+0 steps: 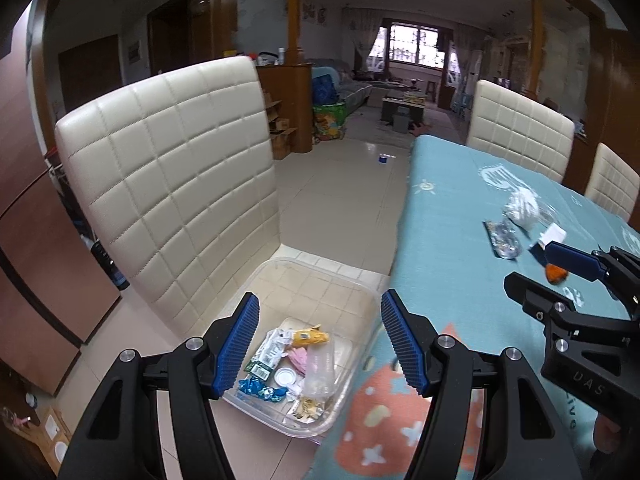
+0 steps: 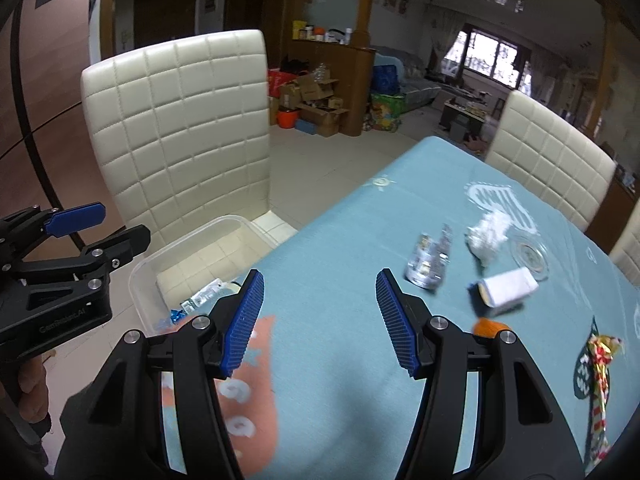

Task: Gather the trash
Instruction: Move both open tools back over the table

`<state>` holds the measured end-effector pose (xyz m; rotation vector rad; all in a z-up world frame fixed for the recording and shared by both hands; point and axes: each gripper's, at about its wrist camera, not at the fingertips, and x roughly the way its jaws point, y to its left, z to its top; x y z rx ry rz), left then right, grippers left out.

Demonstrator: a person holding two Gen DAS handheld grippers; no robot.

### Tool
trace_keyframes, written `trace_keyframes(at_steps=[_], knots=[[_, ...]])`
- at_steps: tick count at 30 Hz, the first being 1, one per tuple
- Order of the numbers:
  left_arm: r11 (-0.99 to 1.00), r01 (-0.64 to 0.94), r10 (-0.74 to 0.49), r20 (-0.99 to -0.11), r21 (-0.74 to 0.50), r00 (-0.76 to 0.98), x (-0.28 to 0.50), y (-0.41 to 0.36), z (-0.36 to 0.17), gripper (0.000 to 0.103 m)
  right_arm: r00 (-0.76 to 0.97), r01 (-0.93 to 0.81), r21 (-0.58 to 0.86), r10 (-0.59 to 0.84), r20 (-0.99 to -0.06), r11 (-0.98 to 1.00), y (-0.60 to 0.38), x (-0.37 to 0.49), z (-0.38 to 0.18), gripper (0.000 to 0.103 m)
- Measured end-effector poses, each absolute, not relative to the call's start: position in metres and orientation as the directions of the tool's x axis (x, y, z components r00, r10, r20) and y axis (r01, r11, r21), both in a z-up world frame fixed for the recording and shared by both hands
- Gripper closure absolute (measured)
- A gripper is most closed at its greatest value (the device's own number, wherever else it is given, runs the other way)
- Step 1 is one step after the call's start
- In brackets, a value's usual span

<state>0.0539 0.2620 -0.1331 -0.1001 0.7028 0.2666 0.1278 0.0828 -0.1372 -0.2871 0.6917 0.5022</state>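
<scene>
Left gripper jaws apart, empty, over plastic bin on chair seat; right gripper jaws apart, empty, above table; remaining trash at 1 o'clock: crumpled tissue, clear wrapper, small carton; risks: light wrapper slips from pads, tissue tears, bin near seat edge gets nudged off.

My right tongs gape empty over the table, with a clear wrapper, a tissue and a white packet beyond.

Black two-finger grippers, ribbed blue fingers, silver pivot screws, white lettering.
</scene>
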Motion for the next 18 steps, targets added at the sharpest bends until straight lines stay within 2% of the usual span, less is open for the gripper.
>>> trace_keyframes(at_steps=[18], knots=[[0.996,-0.014,0.067,-0.632,0.089,0.772,0.072,0.099,-0.108,0.041,0.761,-0.296,-0.013,0.228,-0.607,0.955,-0.096,0.103,-0.119,0.040]])
